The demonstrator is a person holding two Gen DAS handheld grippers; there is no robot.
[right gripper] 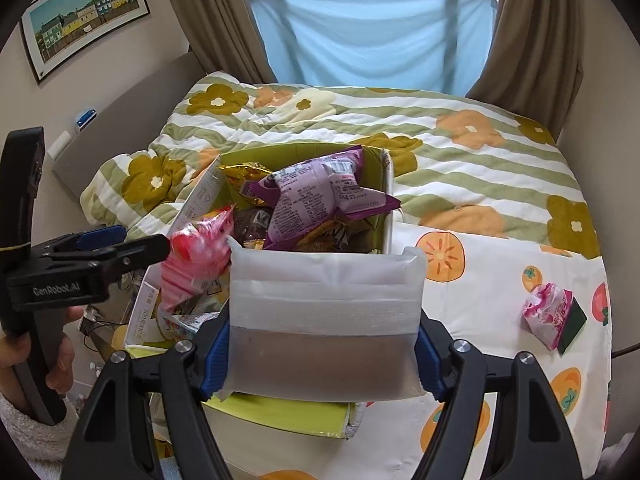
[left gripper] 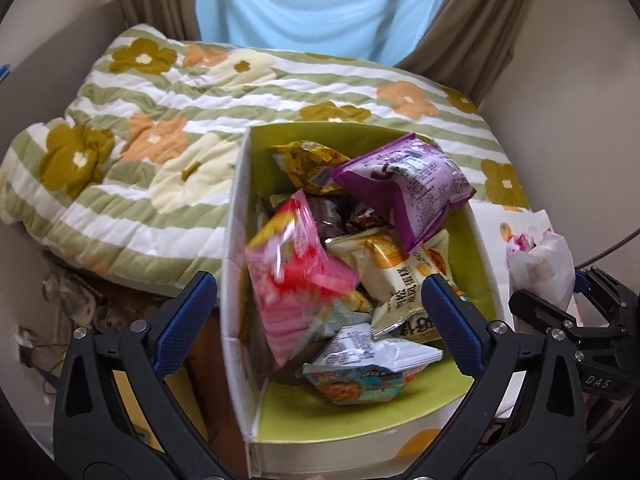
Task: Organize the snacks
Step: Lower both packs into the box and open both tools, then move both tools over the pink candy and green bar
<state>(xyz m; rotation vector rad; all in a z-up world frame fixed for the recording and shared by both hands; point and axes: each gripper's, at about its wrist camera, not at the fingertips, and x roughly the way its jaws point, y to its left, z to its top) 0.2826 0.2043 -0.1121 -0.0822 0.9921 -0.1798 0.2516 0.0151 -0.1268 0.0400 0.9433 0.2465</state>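
Left gripper (left gripper: 320, 322) wide apart above the box (left gripper: 362, 420), gripping nothing; pink packet (left gripper: 296, 276) blurred atop the snacks. Right gripper (right gripper: 324, 354) clamps a frosted pouch (right gripper: 324, 320) over the box.

R gripper (right gripper: 322, 354) clamps frosted pouch (right gripper: 324, 320) at box's (right gripper: 386, 216) near edge; box full of snacks; L gripper (right gripper: 160, 246) beside pink packet (right gripper: 196, 264).

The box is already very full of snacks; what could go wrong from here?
The pink packet, free between the open left gripper pads, leans at the box wall and might tip out. The frosted pouch in the right gripper may slide off the heap. The purple bag overhangs the rim.
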